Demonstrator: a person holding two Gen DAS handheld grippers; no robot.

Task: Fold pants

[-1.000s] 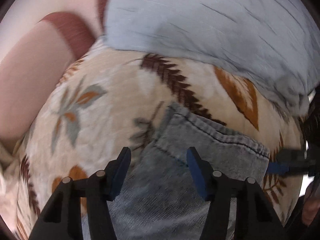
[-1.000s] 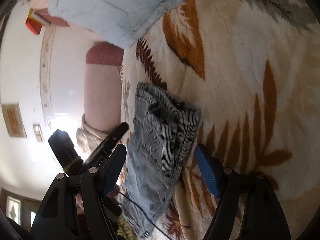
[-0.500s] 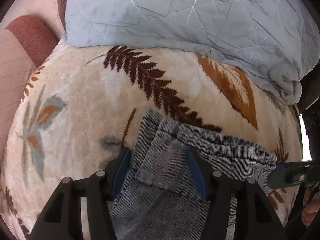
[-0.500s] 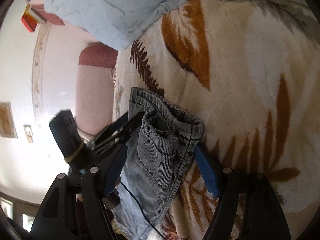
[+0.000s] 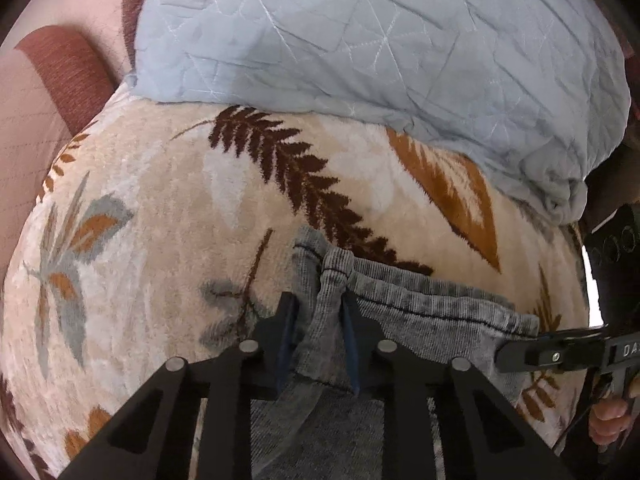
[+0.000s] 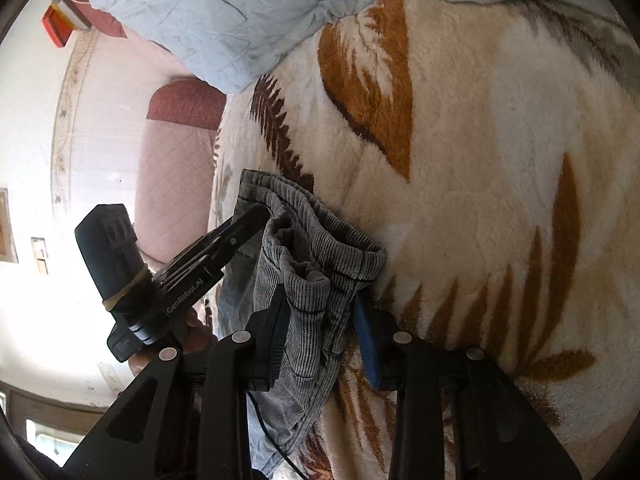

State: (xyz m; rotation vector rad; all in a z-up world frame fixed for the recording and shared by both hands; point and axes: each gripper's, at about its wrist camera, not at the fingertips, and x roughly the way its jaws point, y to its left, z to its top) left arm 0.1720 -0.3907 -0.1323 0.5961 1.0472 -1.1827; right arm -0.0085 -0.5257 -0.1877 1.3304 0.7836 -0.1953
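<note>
Grey denim pants (image 5: pixel 420 312) lie on a cream blanket with a leaf print (image 5: pixel 160 208). My left gripper (image 5: pixel 316 316) is shut on the left corner of the pants' top edge, which bunches between its pads. My right gripper (image 6: pixel 320 312) is shut on the other corner of the same edge (image 6: pixel 312 280) and lifts it a little off the blanket. The pants (image 6: pixel 304 240) sag between the two grippers. The left gripper also shows in the right wrist view (image 6: pixel 260 216), and the right one at the right edge of the left wrist view (image 5: pixel 504 354).
A light blue quilt (image 5: pixel 360 40) is heaped at the far side of the blanket and also shows in the right wrist view (image 6: pixel 240 12). A pink and maroon padded headboard (image 5: pixel 44 80) stands to the left. A black cable (image 6: pixel 276 448) hangs below the pants.
Both grippers have closed from open onto the corners of the pants' top edge. The edge now bunches and rises slightly off the blanket.
</note>
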